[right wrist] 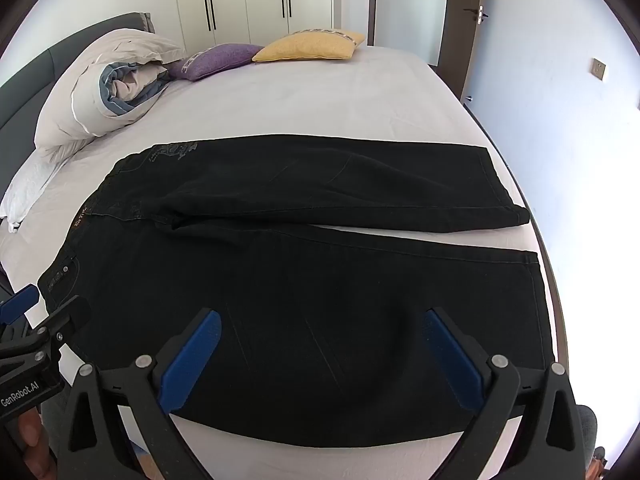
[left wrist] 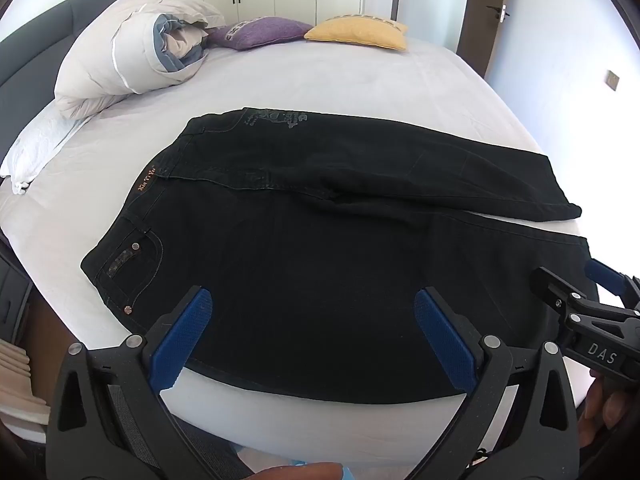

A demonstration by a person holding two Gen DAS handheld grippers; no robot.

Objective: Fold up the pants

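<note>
Black jeans (left wrist: pixel 320 248) lie flat on a bed with a white sheet (left wrist: pixel 320 80), waistband to the left, both legs running to the right and spread slightly apart. They also show in the right wrist view (right wrist: pixel 304 280). My left gripper (left wrist: pixel 312 300) is open and empty, above the near edge of the hip and thigh. My right gripper (right wrist: pixel 320 320) is open and empty, above the near leg. The right gripper shows in the left wrist view (left wrist: pixel 568 284) by the near leg's hem. The left gripper shows in the right wrist view (right wrist: pixel 48 304) by the waistband.
A rolled duvet and pillows (left wrist: pixel 132 52) lie at the bed's far left, with a purple cushion (left wrist: pixel 260 32) and a yellow cushion (left wrist: pixel 360 32) at the far edge. White wardrobes (right wrist: pixel 248 0) stand behind. The bed's right edge (right wrist: pixel 536 216) is close to the leg hems.
</note>
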